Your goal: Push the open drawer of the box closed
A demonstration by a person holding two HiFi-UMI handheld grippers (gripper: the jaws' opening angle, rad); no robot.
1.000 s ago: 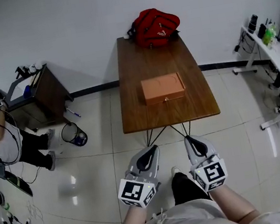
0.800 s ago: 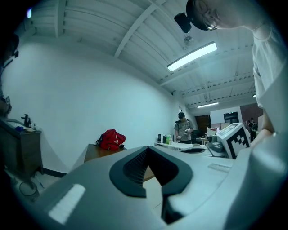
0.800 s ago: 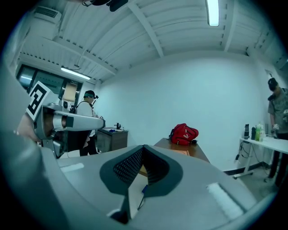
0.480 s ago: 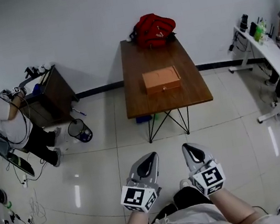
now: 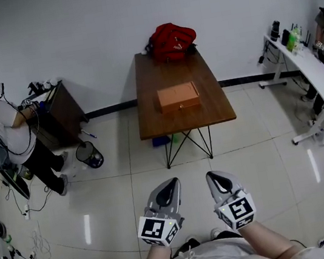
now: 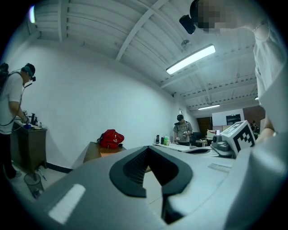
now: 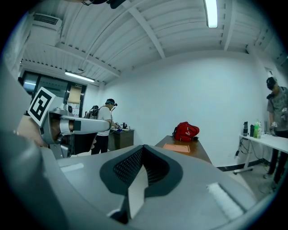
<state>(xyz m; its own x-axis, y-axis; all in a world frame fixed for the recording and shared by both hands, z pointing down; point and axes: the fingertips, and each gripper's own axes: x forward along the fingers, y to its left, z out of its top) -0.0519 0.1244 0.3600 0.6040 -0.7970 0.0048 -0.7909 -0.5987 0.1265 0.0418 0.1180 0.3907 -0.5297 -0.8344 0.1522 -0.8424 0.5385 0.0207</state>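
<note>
The left gripper (image 5: 169, 185) and right gripper (image 5: 212, 176) are both clenched on nothing, at 6 o'clock. The box (image 5: 178, 96) sits on the table (image 5: 152, 123) at 12 o'clock, well apart from them.

I note a red backpack (image 5: 172, 41) on the wooden table's (image 5: 147, 97) far end; dark cabinet (image 5: 64, 114) and wastebasket (image 5: 88, 155) stand to its left.

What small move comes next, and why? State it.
Probably walk forward to the table: the orange box sits on it across the floor, while the left gripper and right gripper, both shut and empty, hang far short of its drawer front.
</note>
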